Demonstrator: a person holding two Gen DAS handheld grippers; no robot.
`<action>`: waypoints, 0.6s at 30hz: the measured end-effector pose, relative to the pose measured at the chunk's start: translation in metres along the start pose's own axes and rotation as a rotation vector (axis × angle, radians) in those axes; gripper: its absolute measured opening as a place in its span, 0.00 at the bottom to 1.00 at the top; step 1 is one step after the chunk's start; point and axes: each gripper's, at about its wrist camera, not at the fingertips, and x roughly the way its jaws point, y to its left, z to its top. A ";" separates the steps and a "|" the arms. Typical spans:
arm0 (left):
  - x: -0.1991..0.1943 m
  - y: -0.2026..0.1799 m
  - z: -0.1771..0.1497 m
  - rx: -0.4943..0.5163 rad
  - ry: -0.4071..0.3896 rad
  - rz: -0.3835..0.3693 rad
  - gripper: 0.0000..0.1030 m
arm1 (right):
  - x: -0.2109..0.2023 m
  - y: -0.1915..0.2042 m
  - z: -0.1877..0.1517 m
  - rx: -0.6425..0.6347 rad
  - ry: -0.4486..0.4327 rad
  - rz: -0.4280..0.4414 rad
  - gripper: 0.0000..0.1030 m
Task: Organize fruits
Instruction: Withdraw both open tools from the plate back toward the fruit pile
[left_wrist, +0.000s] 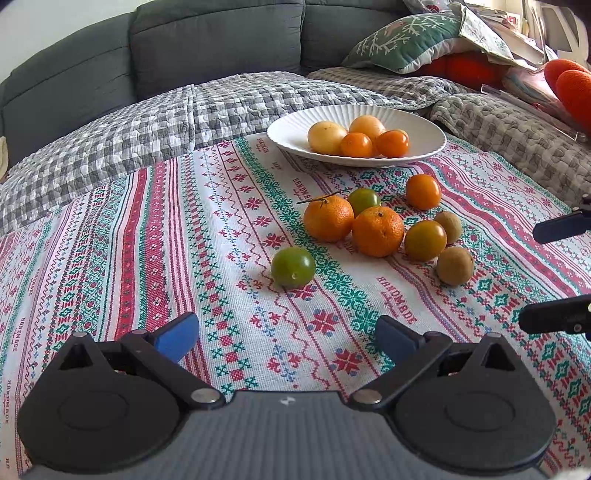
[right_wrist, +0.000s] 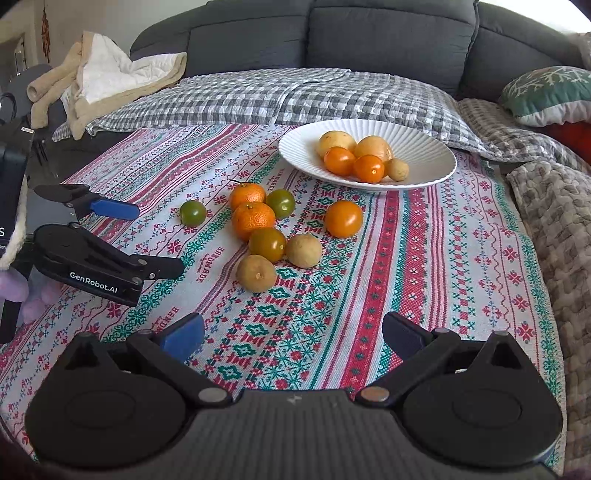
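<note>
A white ribbed plate (left_wrist: 288, 131) (right_wrist: 436, 155) holds yellow and orange fruits at the far side of the patterned cloth. In front of it lie two mandarins (left_wrist: 377, 232) (right_wrist: 253, 219), an orange tomato (left_wrist: 423, 191) (right_wrist: 343, 218), green tomatoes (left_wrist: 293, 267) (right_wrist: 192, 213) and brown kiwis (left_wrist: 455, 266) (right_wrist: 256, 273). My left gripper (left_wrist: 284, 336) (right_wrist: 159, 240) is open, short of the green tomato, with nothing between its fingers. My right gripper (right_wrist: 293, 334) (left_wrist: 543, 273) is open too, held back from the kiwis.
A patterned cloth (right_wrist: 424, 266) covers the surface. Behind it are a checked quilt (left_wrist: 147, 122), a grey sofa (right_wrist: 369, 37) and a green cushion (left_wrist: 402, 40). A beige blanket (right_wrist: 110, 77) lies at the far left; a grey throw (right_wrist: 554, 206) drapes the right edge.
</note>
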 end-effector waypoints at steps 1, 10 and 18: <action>0.001 0.001 -0.001 -0.012 -0.011 -0.007 0.92 | 0.003 0.001 -0.001 0.006 0.004 0.005 1.00; 0.007 -0.004 0.005 -0.008 -0.047 -0.013 0.90 | 0.023 0.017 -0.008 -0.033 -0.037 -0.048 1.00; 0.014 -0.007 0.015 -0.027 -0.054 -0.048 0.67 | 0.033 0.025 0.004 -0.026 -0.048 -0.069 0.94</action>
